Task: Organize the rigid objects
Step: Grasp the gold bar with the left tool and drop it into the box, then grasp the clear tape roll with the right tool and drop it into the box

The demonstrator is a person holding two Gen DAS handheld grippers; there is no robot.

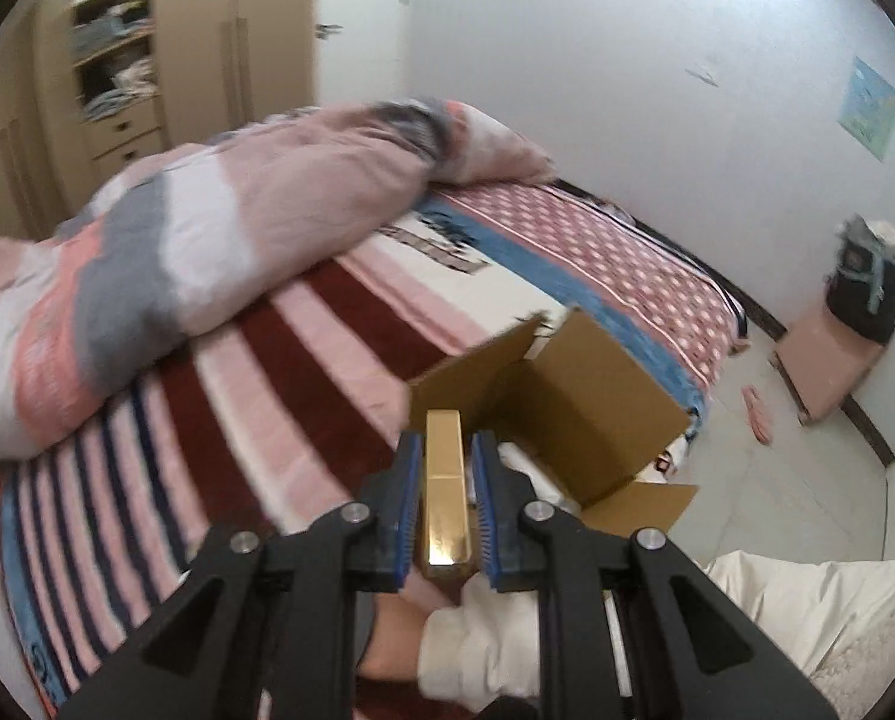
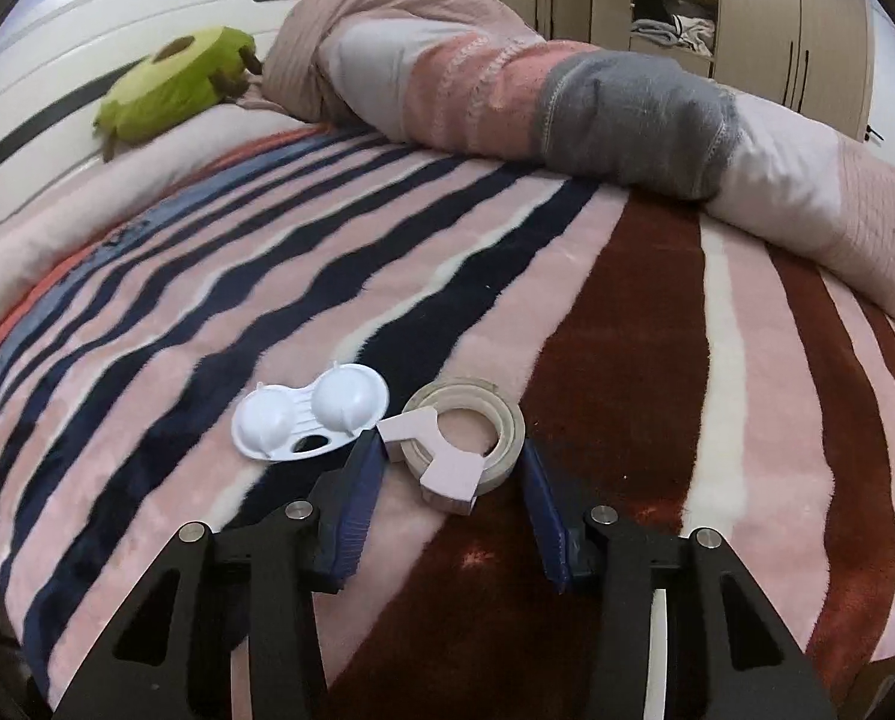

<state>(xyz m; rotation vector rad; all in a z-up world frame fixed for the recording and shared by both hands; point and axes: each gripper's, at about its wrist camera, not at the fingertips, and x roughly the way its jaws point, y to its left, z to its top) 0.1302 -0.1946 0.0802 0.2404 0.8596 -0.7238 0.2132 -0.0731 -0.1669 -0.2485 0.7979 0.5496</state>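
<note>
Left gripper pinches a slim gold rectangular box, its long axis running forward along the fingers, just short of the open brown cardboard carton lying ahead on the striped blanket. Only the right wrist view shows the right gripper spread wide around a beige tape roll in its pink holder, with a white plastic twin-dome tray beside it to the left
</note>
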